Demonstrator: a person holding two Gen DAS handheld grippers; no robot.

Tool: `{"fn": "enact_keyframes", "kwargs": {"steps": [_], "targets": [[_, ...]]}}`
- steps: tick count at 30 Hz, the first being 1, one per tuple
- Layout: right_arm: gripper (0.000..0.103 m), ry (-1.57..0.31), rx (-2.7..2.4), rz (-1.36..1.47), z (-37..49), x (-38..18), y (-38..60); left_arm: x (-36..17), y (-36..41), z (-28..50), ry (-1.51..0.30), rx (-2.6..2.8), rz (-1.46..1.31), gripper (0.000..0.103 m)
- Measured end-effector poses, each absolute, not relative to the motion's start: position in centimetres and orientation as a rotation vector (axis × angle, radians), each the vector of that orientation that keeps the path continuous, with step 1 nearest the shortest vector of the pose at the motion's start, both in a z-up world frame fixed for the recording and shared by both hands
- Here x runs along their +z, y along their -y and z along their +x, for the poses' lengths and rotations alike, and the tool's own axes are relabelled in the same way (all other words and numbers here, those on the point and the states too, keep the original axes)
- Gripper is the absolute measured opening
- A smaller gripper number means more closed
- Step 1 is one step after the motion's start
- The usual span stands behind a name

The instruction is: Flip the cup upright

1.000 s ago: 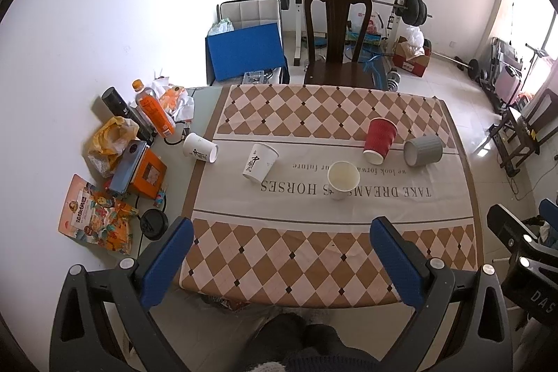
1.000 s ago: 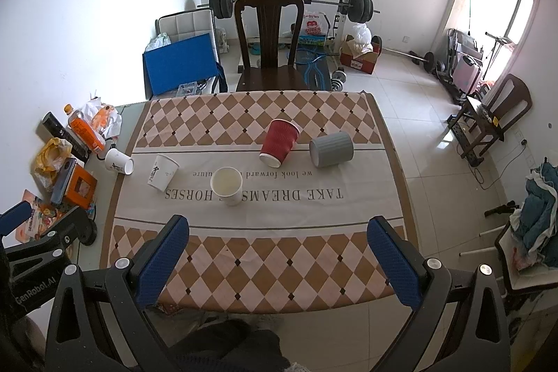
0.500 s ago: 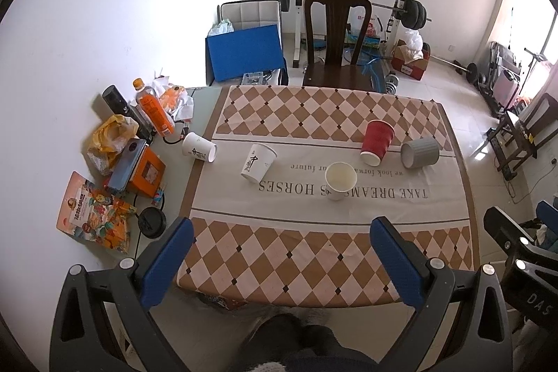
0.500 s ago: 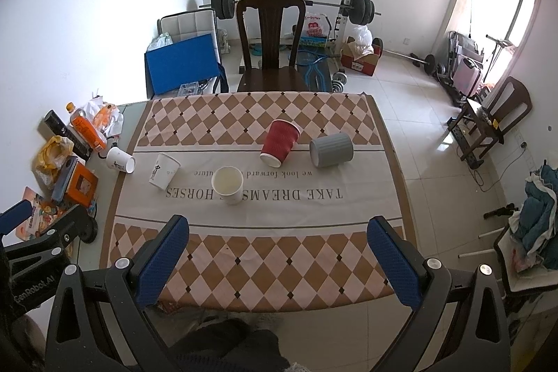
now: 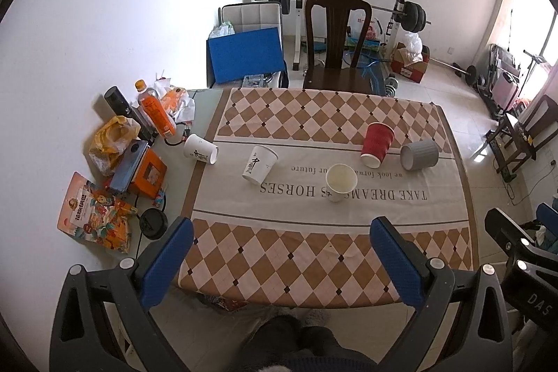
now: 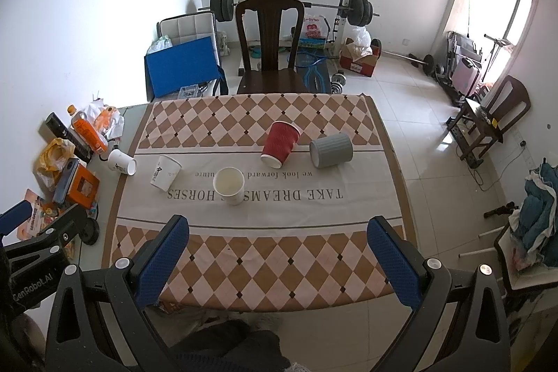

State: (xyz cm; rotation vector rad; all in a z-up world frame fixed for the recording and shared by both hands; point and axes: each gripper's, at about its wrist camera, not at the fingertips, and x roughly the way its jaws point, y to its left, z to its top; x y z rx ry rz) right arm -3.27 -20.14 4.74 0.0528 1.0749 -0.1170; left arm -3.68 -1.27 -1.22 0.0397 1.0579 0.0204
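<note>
Left gripper (image 5: 279, 246) hangs wide apart, empty, above the near table edge (image 5: 314, 297). Across the cloth: two white cups (image 5: 259, 162) tipped, cream cup (image 5: 341, 182) upright, red cup (image 5: 376, 144) and grey cup (image 5: 418, 154) toppled. Right gripper (image 6: 278, 244) gapes, empty.

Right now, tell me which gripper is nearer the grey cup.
Right. The right gripper faces the table with the grey cup ahead, slightly right; the left gripper sits further left, the cup far right.

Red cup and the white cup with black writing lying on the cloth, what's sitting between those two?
Between the red cup and the white printed cup stands an upright plain white cup, slightly nearer the camera, clearest in the right wrist view.
</note>
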Motion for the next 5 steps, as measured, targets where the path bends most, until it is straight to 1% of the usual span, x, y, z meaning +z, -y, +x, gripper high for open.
{"fn": "enact_keyframes", "kwargs": {"steps": [5], "targets": [[0.103, -1.075, -0.116, 0.054, -3.31, 4.75, 20.15, -1.05, 1.55, -3.36, -1.051, 0.012, 0.035, 0.103]]}}
